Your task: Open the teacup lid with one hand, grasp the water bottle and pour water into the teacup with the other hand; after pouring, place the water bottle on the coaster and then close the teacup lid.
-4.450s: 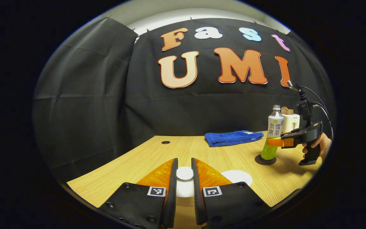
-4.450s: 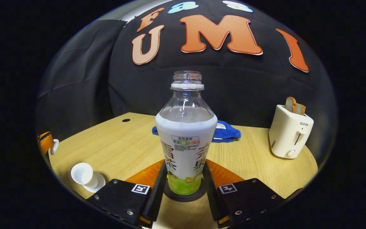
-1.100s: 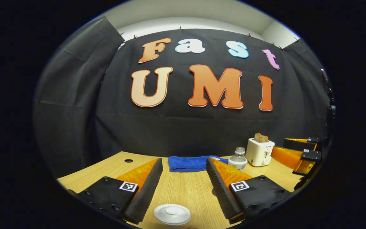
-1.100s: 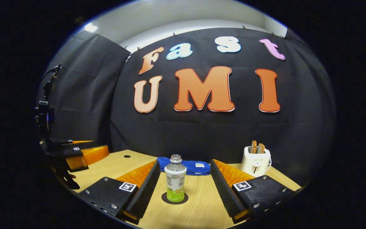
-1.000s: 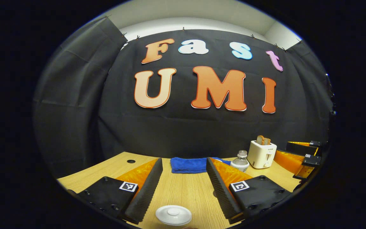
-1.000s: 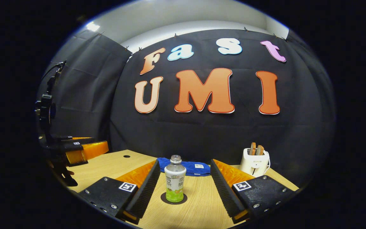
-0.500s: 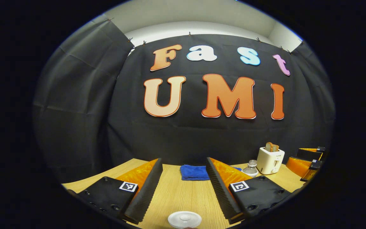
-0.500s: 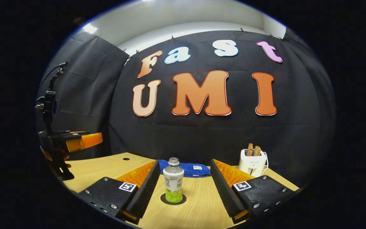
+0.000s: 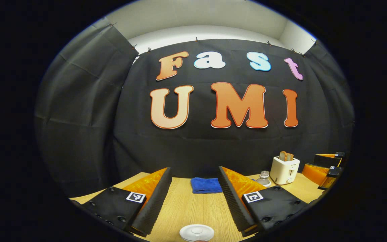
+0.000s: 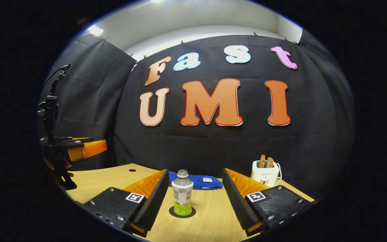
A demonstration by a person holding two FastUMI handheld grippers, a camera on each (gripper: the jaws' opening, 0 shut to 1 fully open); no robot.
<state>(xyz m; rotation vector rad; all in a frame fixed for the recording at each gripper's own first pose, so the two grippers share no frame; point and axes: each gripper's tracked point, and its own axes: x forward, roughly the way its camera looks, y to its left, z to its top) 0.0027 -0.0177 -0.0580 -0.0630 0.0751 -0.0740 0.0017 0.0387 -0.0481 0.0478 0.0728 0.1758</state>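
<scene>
The white teacup lid [image 9: 196, 232] lies flat at the bottom edge of the left gripper view, below and between the spread fingers of my left gripper [image 9: 194, 169], which is open and empty. The cup under the lid is hidden. The uncapped water bottle [image 10: 182, 197], with green liquid at its base, stands upright on the dark round coaster [image 10: 171, 212]. My right gripper [image 10: 195, 173] is open, pulled back from the bottle, touching nothing. The bottle's neck [image 9: 264, 177] peeks past the left gripper's right finger.
A folded blue cloth [image 10: 197, 180] lies at the back of the wooden table [image 10: 213, 222]. A white toaster [image 10: 264, 173] with bread slices stands back right. The left gripper [image 10: 79, 149], held by a hand, hovers at the far left above the table.
The left gripper let go of the lid and the right gripper let go of the bottle; both opened. Over the last second both drew back and rose slightly.
</scene>
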